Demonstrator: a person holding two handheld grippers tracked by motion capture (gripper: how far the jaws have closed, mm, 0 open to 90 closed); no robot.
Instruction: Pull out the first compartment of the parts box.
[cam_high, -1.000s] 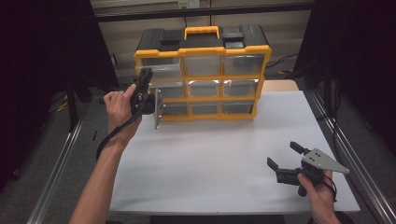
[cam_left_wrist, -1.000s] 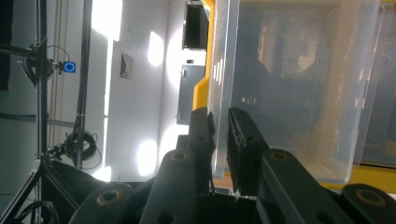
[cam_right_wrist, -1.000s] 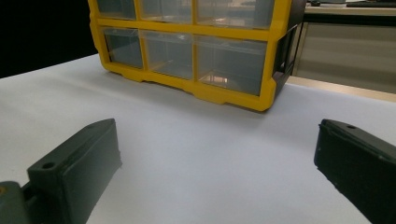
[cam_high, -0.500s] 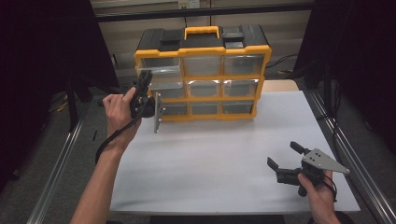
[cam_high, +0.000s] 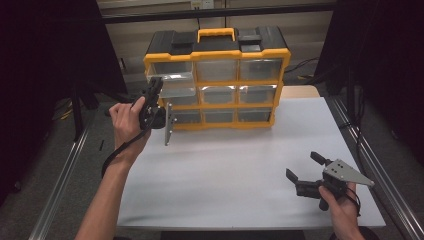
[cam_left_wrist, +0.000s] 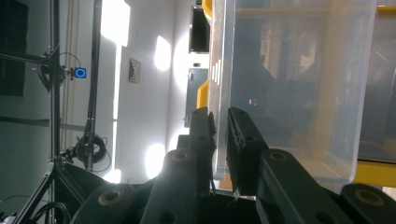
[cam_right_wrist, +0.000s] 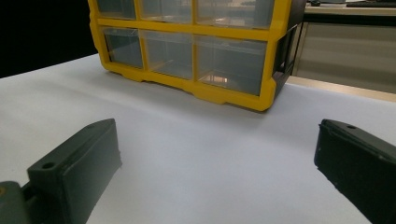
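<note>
A yellow and black drawer cabinet with several clear drawers stands at the table's far side. Its top-left clear drawer juts out from the frame. My left gripper is held up at that drawer's left front corner. In the left gripper view my left gripper is shut on the drawer's thin clear front wall, one jaw on each side. My right gripper rests low near the table's front right corner, its jaws wide open with nothing between them. In the right gripper view my right gripper faces the cabinet.
The white tabletop stretches between the cabinet and the front edge. Metal rails run along both sides of the table. The cabinet's other drawers look pushed in.
The left hand has shifted only slightly at the drawer's corner, still gripping it. The right hand has not moved.
</note>
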